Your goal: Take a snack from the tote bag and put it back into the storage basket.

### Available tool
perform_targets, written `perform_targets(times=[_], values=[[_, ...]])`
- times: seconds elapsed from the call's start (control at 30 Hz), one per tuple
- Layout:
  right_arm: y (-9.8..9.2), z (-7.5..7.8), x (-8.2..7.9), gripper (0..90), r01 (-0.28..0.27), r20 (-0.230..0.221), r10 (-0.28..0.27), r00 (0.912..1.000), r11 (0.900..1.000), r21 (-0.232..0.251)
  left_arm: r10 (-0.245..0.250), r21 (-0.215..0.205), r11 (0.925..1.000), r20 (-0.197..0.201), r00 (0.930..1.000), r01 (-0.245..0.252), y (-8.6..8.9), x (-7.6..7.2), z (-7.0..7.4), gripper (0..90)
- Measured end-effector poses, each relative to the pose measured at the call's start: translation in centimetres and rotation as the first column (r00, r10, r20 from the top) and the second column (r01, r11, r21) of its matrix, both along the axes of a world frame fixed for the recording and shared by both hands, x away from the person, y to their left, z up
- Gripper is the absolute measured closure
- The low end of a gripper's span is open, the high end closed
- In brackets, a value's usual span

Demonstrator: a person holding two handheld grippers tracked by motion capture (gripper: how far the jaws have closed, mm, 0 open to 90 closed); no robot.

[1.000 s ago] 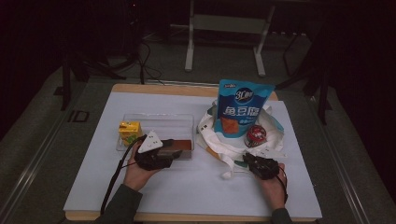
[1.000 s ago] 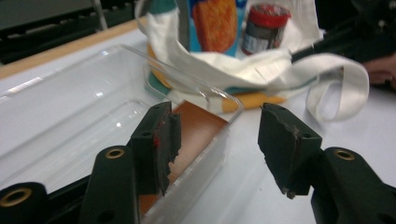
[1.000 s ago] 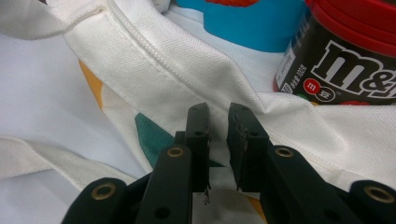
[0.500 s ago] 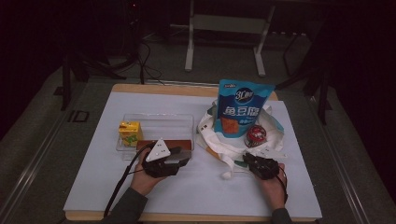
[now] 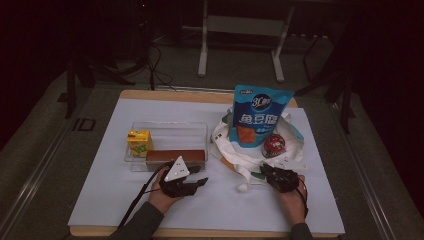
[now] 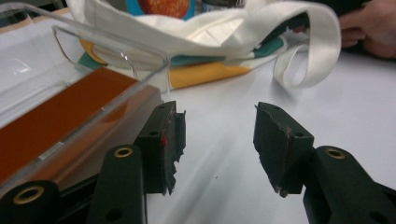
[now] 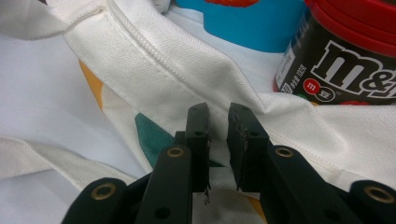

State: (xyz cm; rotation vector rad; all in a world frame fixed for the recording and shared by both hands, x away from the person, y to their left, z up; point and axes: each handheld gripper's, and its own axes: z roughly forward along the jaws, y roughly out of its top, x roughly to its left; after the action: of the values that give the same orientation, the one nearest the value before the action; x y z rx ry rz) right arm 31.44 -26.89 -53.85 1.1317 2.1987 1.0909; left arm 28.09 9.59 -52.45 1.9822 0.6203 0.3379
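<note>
Left tongs [image 6: 217, 144], jaws just narrowing with nothing between them, hang beside the brown box [image 6: 60, 116] in the clear tray [image 5: 167, 131]. Right tongs [image 7: 217, 135] pinch the tote bag [image 7: 187, 70] rim; a slip could collapse its mouth.

The left gripper [image 5: 192, 184] is black, topped by a pale grey three-cornered plate [image 5: 177, 169], with a dark cable [image 5: 135, 205] trailing toward 7 o'clock. The right gripper [image 5: 265, 171] is black too. In both gripper views, each jaw arm carries brass-ringed holes, and the black pads [image 6: 273, 140] look chipped and ragged. Both sleeves [image 5: 142, 225] are dark grey.
</note>
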Motion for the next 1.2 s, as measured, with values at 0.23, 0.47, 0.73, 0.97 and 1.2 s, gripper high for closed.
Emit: perform_targets(times=[0.23,0.47,0.73,0.97,1.2], values=[[0.0,0.0,0.0,78.4,0.000,0.000,0.000,1.0000,1.000,0.001,-0.012,-0.002,0.9999,-0.007,0.9999,0.012,-0.4,0.0,-0.9,49.0],[0.0,0.0,0.0,78.3,0.000,-0.002,0.000,1.0000,1.000,0.001,-0.015,0.003,0.9999,0.007,0.9999,0.015,-0.5,-0.1,-1.1,49.0],[0.1,0.0,0.0,78.3,0.000,0.000,0.000,1.0000,1.000,-0.007,-0.026,0.014,0.9996,0.019,0.9995,0.026,-0.8,-0.4,-1.3,50.4],[0.0,0.1,0.0,77.7,0.003,-0.009,-0.002,1.0000,1.000,0.007,-0.027,0.014,0.9995,0.018,0.9995,0.027,-0.8,-0.4,-1.3,51.0],[0.1,0.8,0.0,76.7,-0.013,-0.032,0.013,0.9994,1.000,0.015,-0.023,0.013,0.9997,0.022,0.9995,0.023,-0.7,-0.4,-1.3,51.0]])
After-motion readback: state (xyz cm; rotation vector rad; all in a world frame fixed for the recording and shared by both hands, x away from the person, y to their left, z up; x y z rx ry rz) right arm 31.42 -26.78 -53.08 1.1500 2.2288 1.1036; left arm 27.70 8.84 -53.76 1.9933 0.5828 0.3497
